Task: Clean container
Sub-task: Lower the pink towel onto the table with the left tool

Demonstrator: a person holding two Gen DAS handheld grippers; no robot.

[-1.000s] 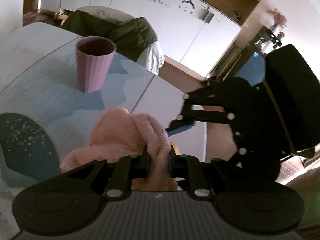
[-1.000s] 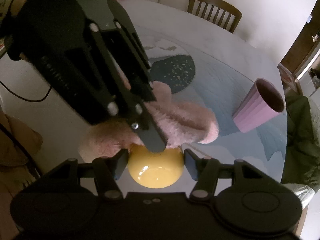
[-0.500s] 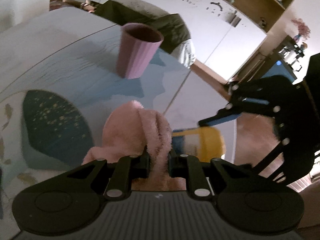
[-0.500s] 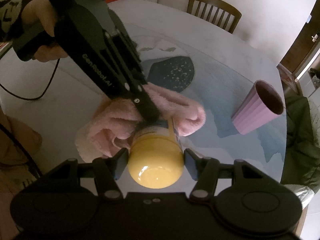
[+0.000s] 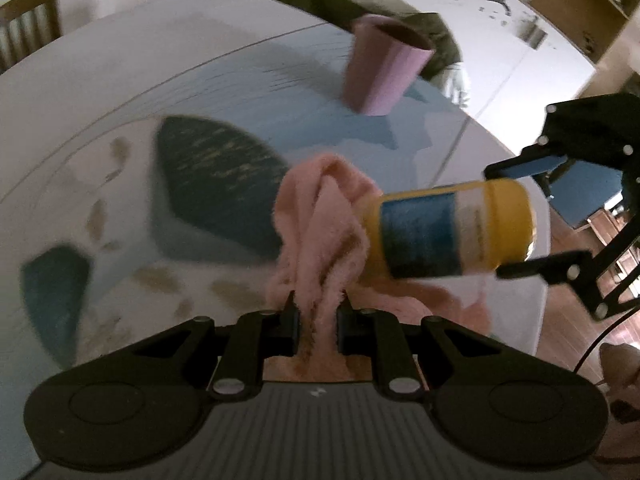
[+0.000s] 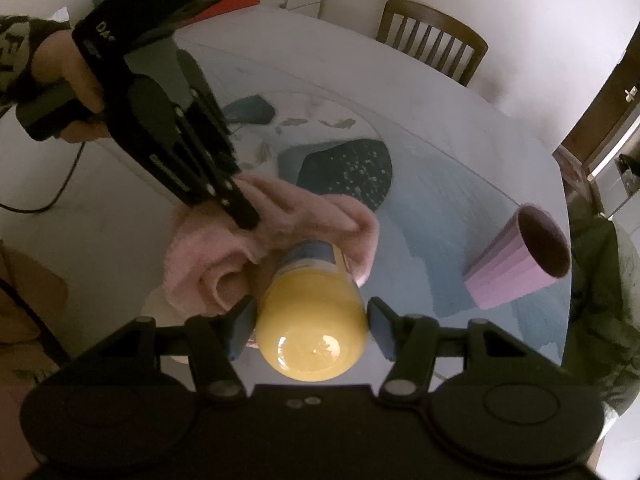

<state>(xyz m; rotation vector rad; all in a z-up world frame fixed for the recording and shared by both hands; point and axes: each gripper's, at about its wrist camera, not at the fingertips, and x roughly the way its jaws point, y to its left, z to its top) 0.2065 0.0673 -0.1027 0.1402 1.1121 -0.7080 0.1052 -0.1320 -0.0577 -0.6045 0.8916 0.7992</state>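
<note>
A yellow container with a blue label is held sideways above the table, its rounded yellow end toward the right wrist camera. My right gripper is shut on that end, one finger on each side; in the left wrist view it appears as the right gripper. A fluffy pink cloth is pinched in my left gripper, which is shut on it. The pink cloth wraps against the container's far end and hides it. The left gripper reaches in from the upper left.
A ribbed pink cup stands upright on the round table, which has a blue and dark patterned cover. A wooden chair is at the table's far side. A hand holds the left gripper's handle.
The left gripper has pulled back and to the left with the cloth. More of the yellow container shows, where it was mostly covered by the gripper and cloth a second ago.
</note>
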